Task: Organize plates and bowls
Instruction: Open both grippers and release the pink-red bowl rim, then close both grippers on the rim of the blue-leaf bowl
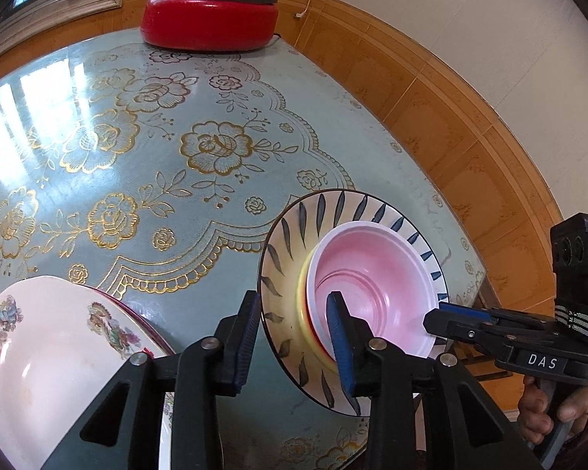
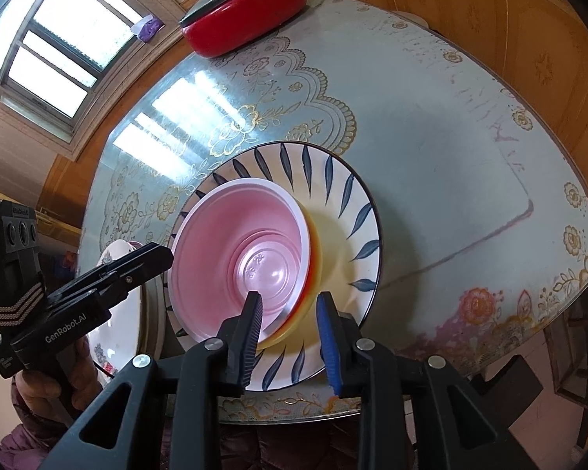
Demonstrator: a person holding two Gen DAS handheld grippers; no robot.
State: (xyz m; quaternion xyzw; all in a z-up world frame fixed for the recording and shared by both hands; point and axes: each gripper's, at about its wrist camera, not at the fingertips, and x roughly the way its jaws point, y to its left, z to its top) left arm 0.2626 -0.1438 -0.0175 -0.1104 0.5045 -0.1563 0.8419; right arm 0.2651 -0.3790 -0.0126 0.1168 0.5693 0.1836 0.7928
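Table (image 1: 145,180): round, covered in a glossy pale blue-green cloth printed with gold outline roses and scalloped borders; window glare on its left side.
Leaf plate (image 2: 333,199): wide glazed ceramic, cream centre, dark blue brush-stroke leaves radiating round the rim, thin dark edge; lies flat at the near right edge of the table.
Pink bowl (image 2: 251,243): thin smooth plastic with a white lip and stepped concentric rings inside; sits in the leaf plate, nested in a yellow bowl (image 2: 318,258) whose rim shows an orange-red line.
Floral dish (image 1: 47,348): white glossy ceramic with multicoloured flower prints and red characters, near left, stacked on other ware with a purple rim showing beneath.
Electric pot (image 1: 209,19): squat red round body, grey-green lid, red knob, far side of the table.
Left gripper (image 1: 292,333): black frame, ribbed blue pads, jaws parted wide; the leaf plate's left rim lies between them, contact unclear.
Right gripper (image 2: 288,317): jaws spread, straddling the nested bowls' near rims; whether it touches them, I cannot tell.
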